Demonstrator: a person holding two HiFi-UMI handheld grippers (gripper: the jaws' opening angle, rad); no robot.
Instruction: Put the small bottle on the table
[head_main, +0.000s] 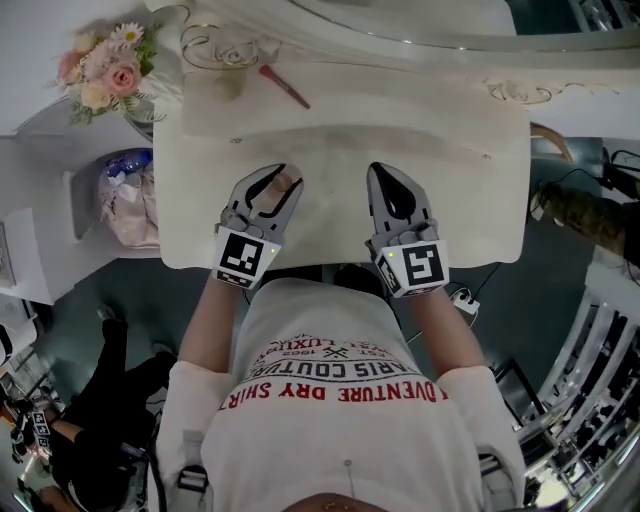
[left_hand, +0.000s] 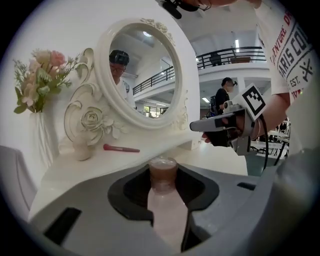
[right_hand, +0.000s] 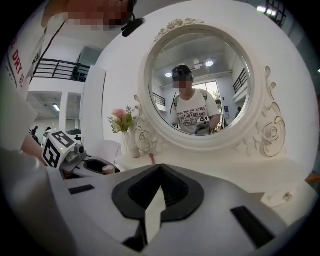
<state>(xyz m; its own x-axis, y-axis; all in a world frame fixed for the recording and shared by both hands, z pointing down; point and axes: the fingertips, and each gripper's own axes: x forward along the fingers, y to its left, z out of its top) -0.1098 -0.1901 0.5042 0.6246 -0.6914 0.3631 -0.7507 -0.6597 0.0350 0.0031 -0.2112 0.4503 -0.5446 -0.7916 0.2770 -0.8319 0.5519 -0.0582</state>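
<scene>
Bottle (left_hand: 165, 210) clamped in left gripper (head_main: 280, 178).

I look down on a white dressing table (head_main: 470, 150), oval mirror (left_hand: 145, 75) at its far edge, pink flowers (head_main: 100, 70) beside its far left corner, dark floor (head_main: 80, 300), railed balcony (left_hand: 230, 52) behind.

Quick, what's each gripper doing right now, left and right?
left gripper: closed on the small bottle.
right gripper: closed, nothing between its jaws.
</scene>
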